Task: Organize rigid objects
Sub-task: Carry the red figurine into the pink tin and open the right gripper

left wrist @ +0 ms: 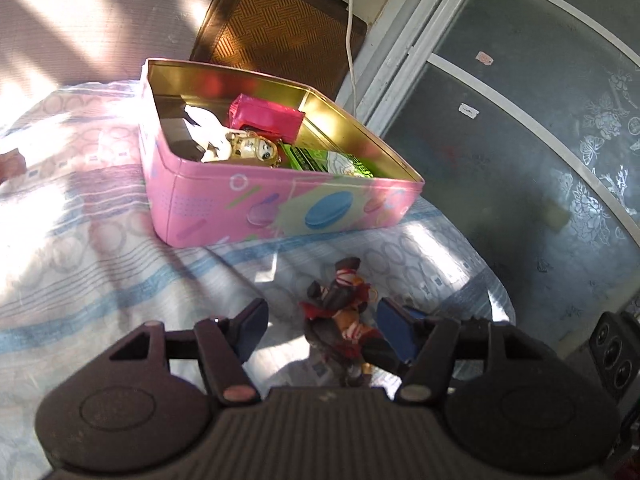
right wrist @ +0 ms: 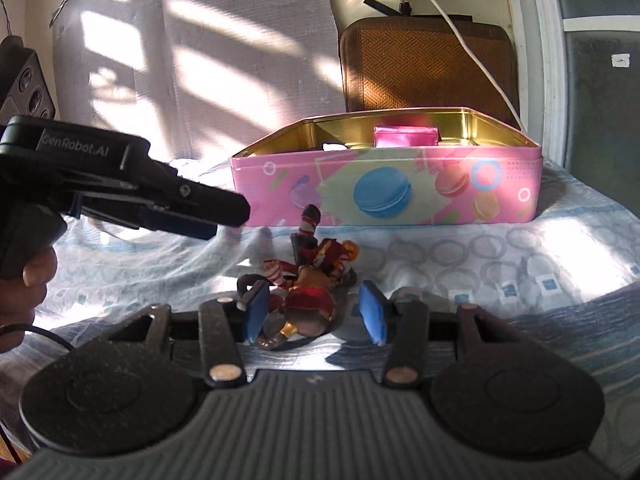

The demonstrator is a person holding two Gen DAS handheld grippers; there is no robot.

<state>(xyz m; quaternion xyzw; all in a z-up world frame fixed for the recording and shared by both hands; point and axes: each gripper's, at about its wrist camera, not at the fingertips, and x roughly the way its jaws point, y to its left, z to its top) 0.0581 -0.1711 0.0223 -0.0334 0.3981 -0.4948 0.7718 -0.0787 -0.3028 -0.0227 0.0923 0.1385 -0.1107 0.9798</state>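
Note:
A red and brown toy figurine (left wrist: pixel 345 322) lies on the patterned cloth in front of an open pink tin box (left wrist: pixel 280 204). The box holds a magenta packet (left wrist: pixel 267 115), a small pale figure (left wrist: pixel 248 148) and a green packet (left wrist: pixel 320 158). My left gripper (left wrist: pixel 322 330) is open, its blue pads either side of the figurine and apart from it. In the right wrist view my right gripper (right wrist: pixel 314 310) is open around the same figurine (right wrist: pixel 310 276), in front of the box (right wrist: pixel 384 188). The left gripper (right wrist: pixel 192 208) reaches in from the left there.
A brown woven cushion (right wrist: pixel 428 64) stands behind the box against the wall. A white cable (right wrist: pixel 472 48) hangs over it. A frosted glass sliding door (left wrist: pixel 540 152) is at the right. The cloth-covered surface (left wrist: pixel 80 264) drops off at the right.

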